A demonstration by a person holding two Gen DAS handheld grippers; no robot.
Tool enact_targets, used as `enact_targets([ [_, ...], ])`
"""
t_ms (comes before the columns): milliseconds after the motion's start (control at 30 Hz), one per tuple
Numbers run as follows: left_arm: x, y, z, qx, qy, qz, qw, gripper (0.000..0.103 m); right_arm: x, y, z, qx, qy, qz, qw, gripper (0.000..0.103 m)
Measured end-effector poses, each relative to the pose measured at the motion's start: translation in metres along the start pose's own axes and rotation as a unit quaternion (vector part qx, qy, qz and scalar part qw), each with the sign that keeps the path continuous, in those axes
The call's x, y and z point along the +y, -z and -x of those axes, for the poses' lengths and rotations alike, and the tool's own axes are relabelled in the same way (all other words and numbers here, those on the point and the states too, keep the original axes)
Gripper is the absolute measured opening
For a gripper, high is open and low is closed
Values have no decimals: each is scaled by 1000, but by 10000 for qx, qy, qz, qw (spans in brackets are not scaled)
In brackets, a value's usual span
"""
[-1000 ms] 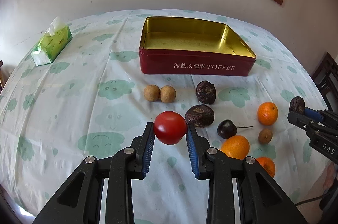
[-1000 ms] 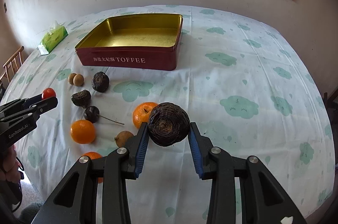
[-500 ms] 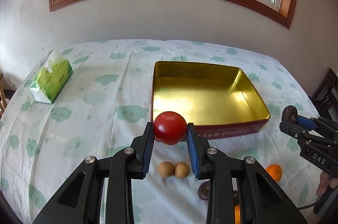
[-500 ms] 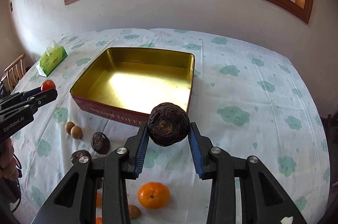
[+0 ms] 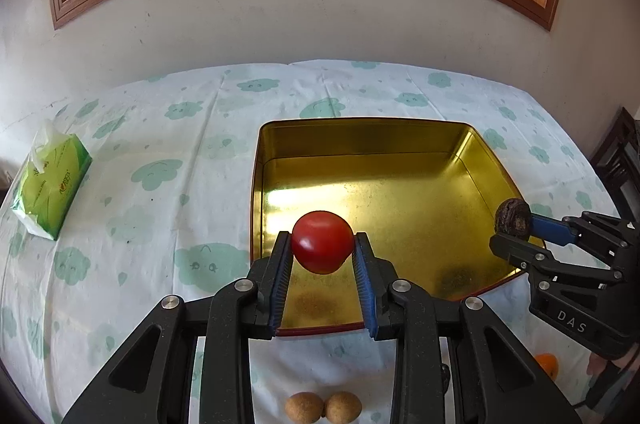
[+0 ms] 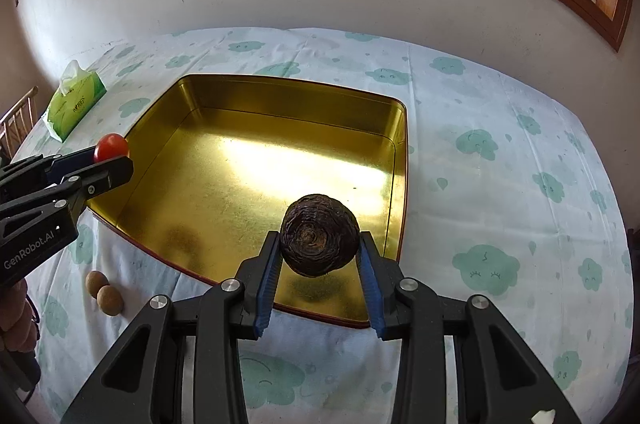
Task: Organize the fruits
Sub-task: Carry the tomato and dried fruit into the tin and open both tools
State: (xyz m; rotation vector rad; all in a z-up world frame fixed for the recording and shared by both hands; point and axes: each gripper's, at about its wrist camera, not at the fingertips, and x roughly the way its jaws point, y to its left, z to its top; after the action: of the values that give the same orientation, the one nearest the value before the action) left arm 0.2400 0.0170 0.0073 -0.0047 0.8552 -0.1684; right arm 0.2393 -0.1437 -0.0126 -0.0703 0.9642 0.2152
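In my left tongs [image 5: 322,256] I hold a red tomato [image 5: 322,242]; the blue pads are closed against its two sides, and it hangs above the near part of the golden tin [image 5: 376,143]. In my right tongs [image 6: 318,256] I hold a dark wrinkled fruit [image 6: 319,235], also pressed between the pads, above the near right corner of the same tin. What kind of fruit it is I cannot say.

The tin is open and stands on the surface [image 5: 160,183], which is covered with a white cloth with green clouds. Inside it I see only the shiny bottom with reflections. Its near rim is partly hidden behind both tongs, and the writing on its red outer wall is not visible from this angle.

Two small brown round fruits [image 5: 323,407] lie touching each other on the cloth in front of the tin; in the left view the frame cuts off their lower part. An orange fruit [image 5: 546,364] shows only as a small piece behind the right tongs, at the bottom right of the left view. Part of a hand [image 6: 14,320] is at the left edge of the right view, mostly cut off. A green tissue pack [image 5: 50,183] lies well apart, on the left of the surface.
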Motion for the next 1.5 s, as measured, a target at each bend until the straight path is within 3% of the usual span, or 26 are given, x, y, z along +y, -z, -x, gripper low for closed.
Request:
enact_targets([
  [367,-2,6,-33,420,-185,37,9989,31,-1,-3,-19,118,40,83,9999,35],
  [600,-9,11,-33,411,-440,-66,9982,31,0,-2,-19,100,90,116,9998,35],
  [1100,-12,11,-34,445,-504,2,9977,32,-2,-1,-17,68,-32,74,9999,41],
  [1300,-10,13,-20,405,-452,102,9981,33,2,2,2,-73,-87,60,9999,41],
  [1500,-19,25,20,191,-415,64,9989,33,5,14,41,-305,-115,28,9995,41],
])
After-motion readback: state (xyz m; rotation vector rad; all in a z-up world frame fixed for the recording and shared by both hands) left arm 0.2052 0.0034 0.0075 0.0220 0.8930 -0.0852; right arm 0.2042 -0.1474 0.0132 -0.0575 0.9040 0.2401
